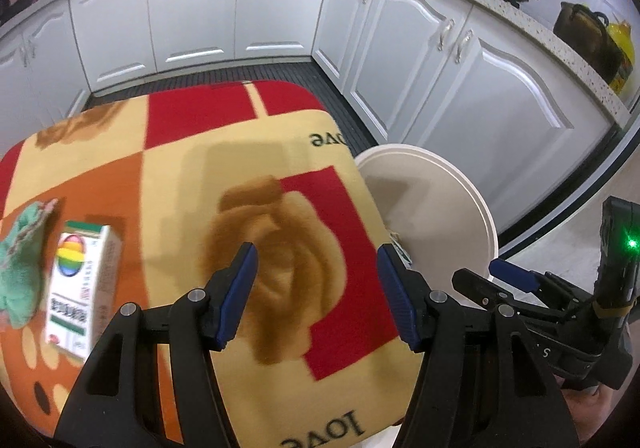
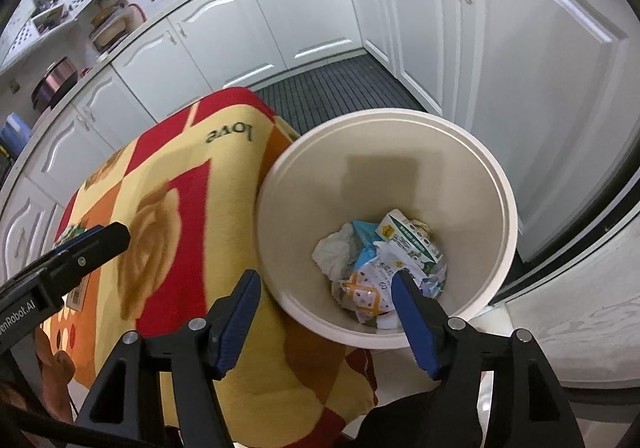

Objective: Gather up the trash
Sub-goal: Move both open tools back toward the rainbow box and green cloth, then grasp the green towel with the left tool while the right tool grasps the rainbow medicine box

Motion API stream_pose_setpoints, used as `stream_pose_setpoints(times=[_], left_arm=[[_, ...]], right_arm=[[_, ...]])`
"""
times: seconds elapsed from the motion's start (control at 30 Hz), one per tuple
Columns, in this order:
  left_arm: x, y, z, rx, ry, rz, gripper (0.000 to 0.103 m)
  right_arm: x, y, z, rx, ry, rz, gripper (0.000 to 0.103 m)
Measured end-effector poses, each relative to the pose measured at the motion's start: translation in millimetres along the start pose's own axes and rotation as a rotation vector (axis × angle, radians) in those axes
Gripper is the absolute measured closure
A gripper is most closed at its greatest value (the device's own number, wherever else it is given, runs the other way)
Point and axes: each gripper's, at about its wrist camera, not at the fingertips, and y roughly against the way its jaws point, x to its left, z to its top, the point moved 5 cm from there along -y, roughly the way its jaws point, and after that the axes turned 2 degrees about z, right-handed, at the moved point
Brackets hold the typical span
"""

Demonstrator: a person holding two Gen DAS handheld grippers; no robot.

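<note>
the blanket (image 1: 192, 168) looks like soft, matt fleece cloth. the bin (image 2: 505, 192) is smooth cream plastic, holding crumpled paper and glossy wrappers (image 2: 380, 264). the box (image 1: 82, 288) is printed cardboard.

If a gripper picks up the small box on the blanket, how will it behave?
The small box looks like thin cardboard, so probably light and crushable. It lies flat, so it should not roll. On the soft blanket it may drag rather than slide.

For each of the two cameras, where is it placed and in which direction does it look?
Left wrist: on the left gripper, looking down over the blanket-covered table; its own open fingers and the right gripper show.
Right wrist: on the right gripper, looking down into the white bin; its open fingers and the left gripper show.
Shared: table, bin, white cabinets.
</note>
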Motion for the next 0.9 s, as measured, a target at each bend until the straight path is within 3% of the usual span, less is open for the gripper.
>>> stream_pose_setpoints(times=[0.4,0.57,0.7,0.9], left_arm=[[66.7,45.9,-13.4,-0.032,0.056,0.064,0.038],[115.3,67.4,-16.3,-0.025,0.093,0.098,0.033],[166.8,79.2,-20.1,-0.019,0.133,0.174,0.03],[231.0,73.7,-26.4,0.024,0.203,0.236,0.028]], right_arm=[[68.2,12.6,-3.7,-0.012,0.112,0.068,0.033],[103.6,5.2,-8.1,0.024,0.154,0.128,0.031],[134.4,-4.0,-11.6,0.055,0.181,0.172,0.031],[183.3,-19.2,-13.6,0.097,0.233,0.228,0.031]])
